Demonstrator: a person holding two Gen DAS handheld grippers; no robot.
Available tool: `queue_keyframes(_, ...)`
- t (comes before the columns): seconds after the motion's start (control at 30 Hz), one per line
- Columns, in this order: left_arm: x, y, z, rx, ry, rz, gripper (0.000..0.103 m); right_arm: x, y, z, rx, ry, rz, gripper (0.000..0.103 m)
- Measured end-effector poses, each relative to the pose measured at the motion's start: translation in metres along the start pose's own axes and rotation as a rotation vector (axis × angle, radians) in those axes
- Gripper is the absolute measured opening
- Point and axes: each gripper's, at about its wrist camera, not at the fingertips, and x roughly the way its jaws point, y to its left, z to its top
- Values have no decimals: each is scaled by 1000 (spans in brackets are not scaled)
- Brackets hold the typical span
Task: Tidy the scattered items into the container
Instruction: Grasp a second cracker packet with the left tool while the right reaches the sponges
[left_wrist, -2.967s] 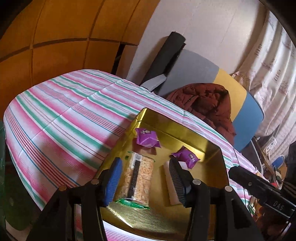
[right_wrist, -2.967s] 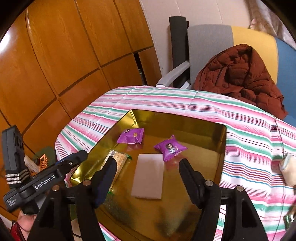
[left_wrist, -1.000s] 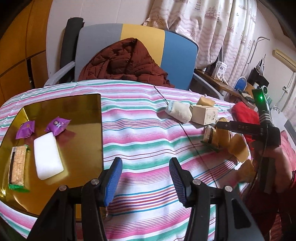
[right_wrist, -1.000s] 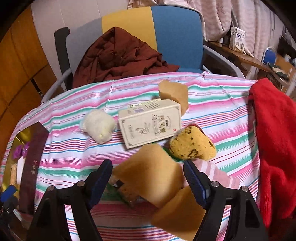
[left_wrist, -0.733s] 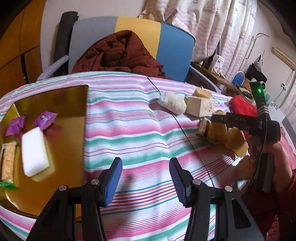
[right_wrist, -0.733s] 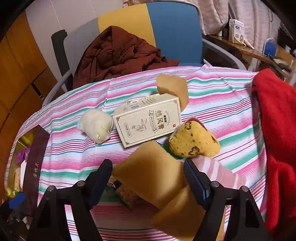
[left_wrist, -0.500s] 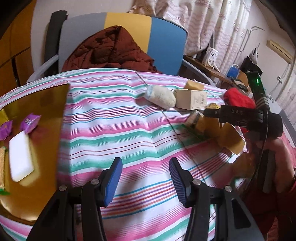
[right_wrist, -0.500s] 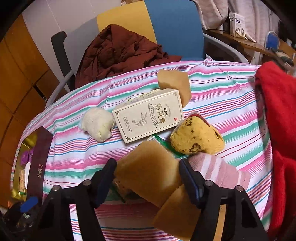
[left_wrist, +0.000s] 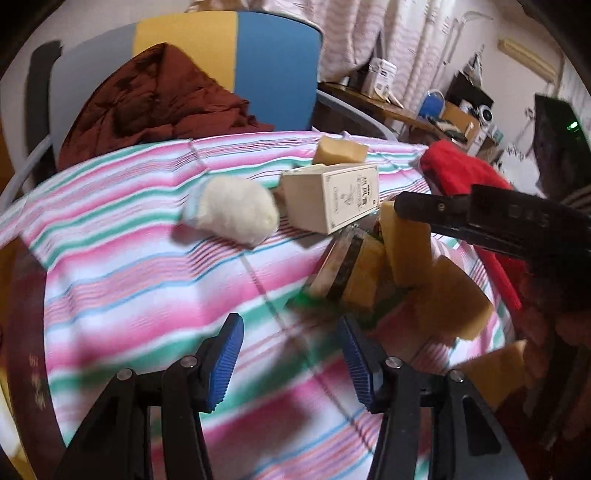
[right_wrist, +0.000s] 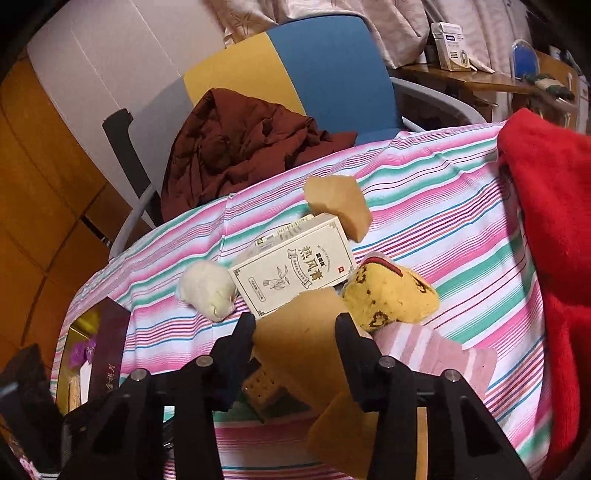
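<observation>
Right gripper (right_wrist: 295, 332) jaws closing around tan sponge block (right_wrist: 306, 354) in the pile by the cream box (right_wrist: 295, 266) on striped surface (right_wrist: 424, 229), left gripper (left_wrist: 291, 350) released and empty above the cloth, gold container (right_wrist: 79, 328) at far left edge

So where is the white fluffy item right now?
The white fluffy item lies on the striped tablecloth, in both wrist views just left of the cream box and apart from both grippers.
</observation>
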Motion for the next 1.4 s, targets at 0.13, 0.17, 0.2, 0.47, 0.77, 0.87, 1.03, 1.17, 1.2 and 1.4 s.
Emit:
queue_keyframes(0.13, 17, -20, 12, 120, 8, 7, 56, -2, -6, 2, 28, -12, 10, 44)
queue_keyframes(0.17, 21, -23, 14, 140, 10, 10, 56, -2, -7, 2, 35, -15, 12, 44)
queue_keyframes(0.2, 26, -28, 15, 173, 12, 10, 56, -3, -9, 2, 42, -17, 15, 44)
queue_keyframes(0.47, 47, -38, 13, 219, 31, -100, 56, -1, -14, 2, 75, -2, 25, 46)
queue_keyframes(0.77, 49, -34, 3, 230, -22, -116, 50, 8, -10, 0, 42, 33, -5, 62)
queue_keyframes(0.87, 46, -30, 1, 202, -34, -140, 49, 12, -8, -2, 32, 52, -15, 63)
queue_keyframes(1.03, 36, -24, -9, 150, -59, -141, 48, 17, 1, -6, -34, 76, -45, 61)
queue_keyframes(1.17, 21, -8, -23, 56, -89, -152, 48, 19, 4, -7, -49, 84, -40, 57)
queue_keyframes(1.2, 17, -3, -26, 32, -98, -156, 48, 19, 3, -7, -46, 84, -33, 56)
queue_keyframes(1.4, 1, 31, -41, -119, -108, -127, 48, 18, 8, -7, -68, 76, -13, 49)
